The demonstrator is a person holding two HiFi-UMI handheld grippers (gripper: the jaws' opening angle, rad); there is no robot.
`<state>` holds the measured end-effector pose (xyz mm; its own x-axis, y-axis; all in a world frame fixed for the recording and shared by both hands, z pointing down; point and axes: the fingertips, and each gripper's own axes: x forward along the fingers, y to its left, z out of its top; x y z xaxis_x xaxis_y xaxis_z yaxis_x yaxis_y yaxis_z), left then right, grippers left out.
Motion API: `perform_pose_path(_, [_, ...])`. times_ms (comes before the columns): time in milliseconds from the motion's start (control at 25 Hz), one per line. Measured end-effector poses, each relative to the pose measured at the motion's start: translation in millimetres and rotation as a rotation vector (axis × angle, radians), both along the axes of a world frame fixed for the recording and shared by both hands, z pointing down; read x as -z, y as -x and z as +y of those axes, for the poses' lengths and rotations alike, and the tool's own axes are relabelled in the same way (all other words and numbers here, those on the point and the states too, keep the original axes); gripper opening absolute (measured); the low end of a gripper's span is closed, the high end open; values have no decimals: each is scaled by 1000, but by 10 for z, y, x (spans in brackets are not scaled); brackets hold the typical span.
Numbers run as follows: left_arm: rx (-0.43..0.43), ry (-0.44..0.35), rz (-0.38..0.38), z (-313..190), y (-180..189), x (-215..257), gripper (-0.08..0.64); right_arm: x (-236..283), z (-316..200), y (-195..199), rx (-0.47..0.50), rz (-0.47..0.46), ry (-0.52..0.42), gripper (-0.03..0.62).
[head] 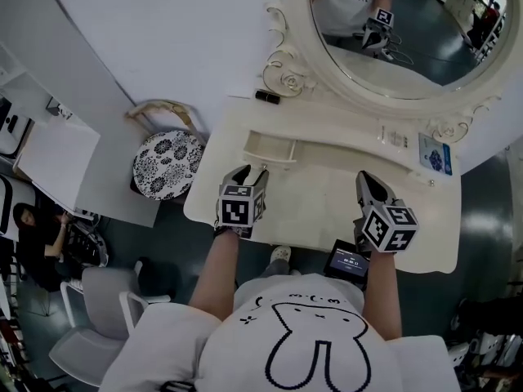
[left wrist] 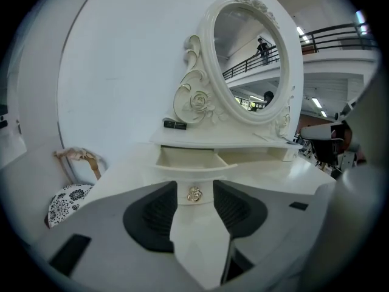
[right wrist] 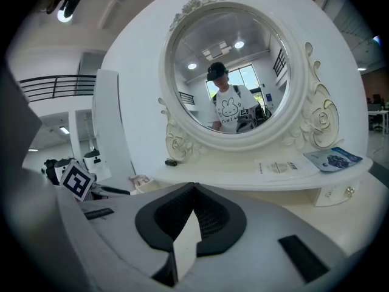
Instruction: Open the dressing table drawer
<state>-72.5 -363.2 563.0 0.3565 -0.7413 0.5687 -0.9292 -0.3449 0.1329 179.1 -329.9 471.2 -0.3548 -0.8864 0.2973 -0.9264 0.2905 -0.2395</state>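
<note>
Drawer (left wrist: 188, 159) out. Left gripper (left wrist: 194, 208) wide, knob (left wrist: 194, 194) between jaws, untouched. Right gripper (right wrist: 193, 218) pinched shut, empty. Risk: careless left jaw clips knob, shoves drawer in.

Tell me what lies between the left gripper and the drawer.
Nothing separate: in the left gripper view, the left gripper has its open jaws on either side of the gold knob on the front of the drawer, without pressing it.
</note>
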Motion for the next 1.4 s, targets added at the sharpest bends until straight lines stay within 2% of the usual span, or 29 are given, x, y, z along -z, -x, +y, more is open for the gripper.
perform_pose_path(280, [6, -91, 32, 28, 8, 363, 210, 270, 44, 129, 48, 28, -63, 21])
perform_pose_path(720, [-9, -299, 85, 68, -41, 1175, 207, 828, 160, 150, 45, 29, -217, 20])
perform_pose_path(1000, [-24, -438, 106, 118, -94, 1691, 142, 1095, 216, 159, 65, 32, -300, 20])
perform_pose_path(1240, [-75, -561, 133, 222, -213, 2041, 81, 1274, 233, 221, 92, 46, -353, 20])
perform_pose_path(1360, [-87, -594, 135, 253, -250, 2133, 21, 1365, 243, 239, 101, 51, -380, 20])
perform_pose_path(1400, [-94, -598, 134, 262, -263, 2148, 21, 1383, 248, 245, 103, 53, -386, 20])
